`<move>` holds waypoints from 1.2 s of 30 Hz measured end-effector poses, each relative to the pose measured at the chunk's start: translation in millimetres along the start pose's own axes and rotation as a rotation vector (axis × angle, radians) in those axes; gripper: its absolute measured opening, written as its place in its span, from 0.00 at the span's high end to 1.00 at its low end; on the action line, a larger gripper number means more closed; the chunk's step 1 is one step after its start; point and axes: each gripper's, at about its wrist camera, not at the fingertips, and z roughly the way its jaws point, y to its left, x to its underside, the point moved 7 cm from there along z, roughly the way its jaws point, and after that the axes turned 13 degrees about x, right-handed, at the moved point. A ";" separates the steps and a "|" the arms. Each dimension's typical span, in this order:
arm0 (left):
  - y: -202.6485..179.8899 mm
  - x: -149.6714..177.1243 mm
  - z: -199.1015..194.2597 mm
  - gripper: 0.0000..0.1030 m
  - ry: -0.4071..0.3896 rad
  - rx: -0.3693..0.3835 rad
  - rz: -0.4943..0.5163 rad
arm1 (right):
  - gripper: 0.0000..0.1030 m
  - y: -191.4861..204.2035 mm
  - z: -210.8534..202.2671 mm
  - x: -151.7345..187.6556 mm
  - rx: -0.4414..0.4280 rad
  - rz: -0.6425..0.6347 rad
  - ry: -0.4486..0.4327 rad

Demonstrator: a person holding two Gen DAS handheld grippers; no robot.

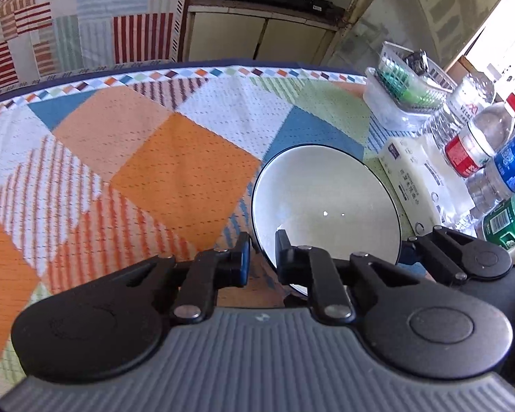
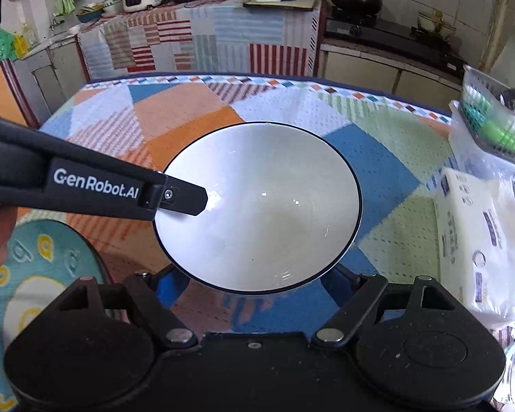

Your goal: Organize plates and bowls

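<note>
White bowl (image 1: pixel 326 202) with dark rim, on the patterned tabletop (image 1: pixel 175 158): left gripper (image 1: pixel 262 257) jaws pinch its near-left rim, one finger inside, one outside. Right wrist view alone shows the right gripper (image 2: pixel 254 281) with jaws spread either side of the bowl's near edge, whether touching cannot be told, and a teal patterned plate (image 2: pixel 44 274) at lower left, partly cut off. Left view alone shows bottles (image 1: pixel 491 158) at right, cropped.

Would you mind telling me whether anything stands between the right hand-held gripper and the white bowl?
Nothing visible does. The right hand-held gripper has its blue fingers spread open on either side of the white bowl. The left hand-held gripper is clamped on the bowl's left rim, clear of them.
</note>
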 end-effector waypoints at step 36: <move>93.7 9.7 -31.2 0.79 -0.009 -0.145 -0.144 | 0.17 85.6 39.8 -29.8 -0.181 -0.033 0.112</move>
